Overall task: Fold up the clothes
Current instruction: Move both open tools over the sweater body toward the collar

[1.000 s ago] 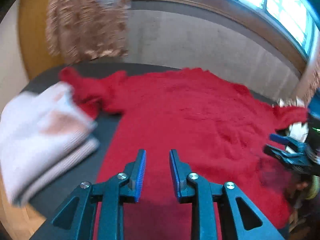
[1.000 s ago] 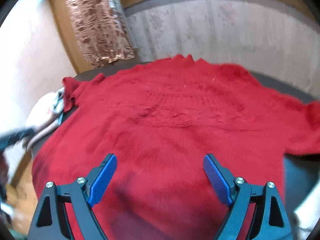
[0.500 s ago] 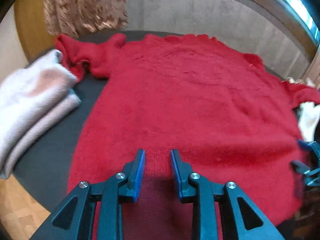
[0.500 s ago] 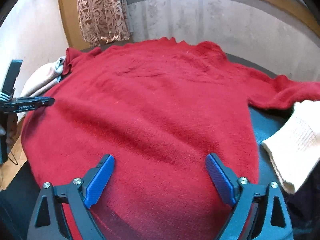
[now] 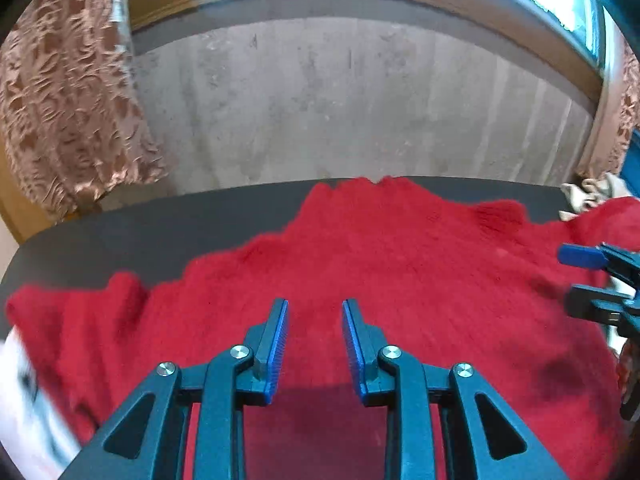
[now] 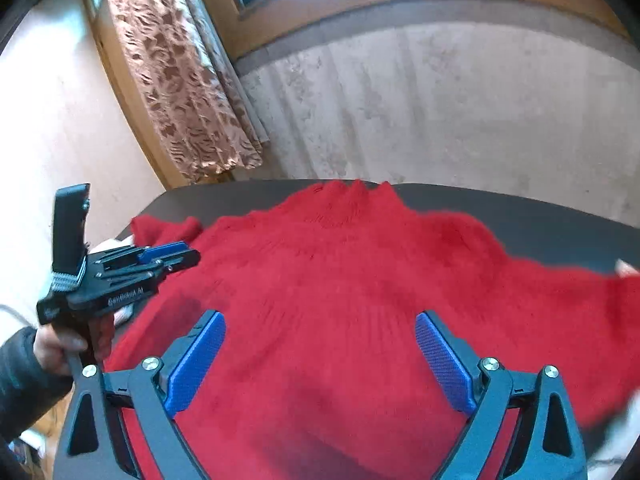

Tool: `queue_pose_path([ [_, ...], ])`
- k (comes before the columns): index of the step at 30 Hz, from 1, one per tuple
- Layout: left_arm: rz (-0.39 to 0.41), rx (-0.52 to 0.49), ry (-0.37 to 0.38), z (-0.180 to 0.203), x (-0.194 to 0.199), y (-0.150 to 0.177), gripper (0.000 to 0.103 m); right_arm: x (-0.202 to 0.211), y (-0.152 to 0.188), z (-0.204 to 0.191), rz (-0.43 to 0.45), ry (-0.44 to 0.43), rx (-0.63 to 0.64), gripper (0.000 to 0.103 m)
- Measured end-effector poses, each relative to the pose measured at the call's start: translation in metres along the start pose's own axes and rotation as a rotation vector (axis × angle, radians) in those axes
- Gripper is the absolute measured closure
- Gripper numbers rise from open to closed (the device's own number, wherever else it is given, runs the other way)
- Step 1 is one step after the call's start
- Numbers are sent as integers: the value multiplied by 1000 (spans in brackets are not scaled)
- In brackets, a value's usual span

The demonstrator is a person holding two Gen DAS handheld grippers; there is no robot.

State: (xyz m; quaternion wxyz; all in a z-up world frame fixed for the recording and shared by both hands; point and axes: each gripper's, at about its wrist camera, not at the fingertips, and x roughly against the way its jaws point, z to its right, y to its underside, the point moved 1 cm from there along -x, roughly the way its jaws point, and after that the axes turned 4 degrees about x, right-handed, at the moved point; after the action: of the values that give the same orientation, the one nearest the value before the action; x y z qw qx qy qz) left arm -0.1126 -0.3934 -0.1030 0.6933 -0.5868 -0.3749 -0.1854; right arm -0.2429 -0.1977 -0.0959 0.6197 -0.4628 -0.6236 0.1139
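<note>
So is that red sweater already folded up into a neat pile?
No, the red sweater lies spread flat across the dark table, its collar toward the wall and sleeves out to both sides.

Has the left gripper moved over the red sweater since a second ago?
Yes. The left gripper has shifted right: the folded white garment has slid to the left wrist view's left edge.

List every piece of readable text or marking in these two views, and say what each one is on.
"GenRobot AI": pale lettering, slightly blurred, on the side of the left gripper body, seen from the right wrist view.
Nothing readable on the red sweater, curtain or wall; the left wrist view shows no text.
</note>
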Motion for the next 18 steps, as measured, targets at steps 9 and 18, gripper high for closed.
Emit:
queue_pose_path([
  [9,-20,192,-75,-55,-70,-11,70,-108,-33,45,-133,248,73,2],
  [18,-18,205,-126,-58,-73,-12,69,-121,-48,50,-127,263,63,0],
])
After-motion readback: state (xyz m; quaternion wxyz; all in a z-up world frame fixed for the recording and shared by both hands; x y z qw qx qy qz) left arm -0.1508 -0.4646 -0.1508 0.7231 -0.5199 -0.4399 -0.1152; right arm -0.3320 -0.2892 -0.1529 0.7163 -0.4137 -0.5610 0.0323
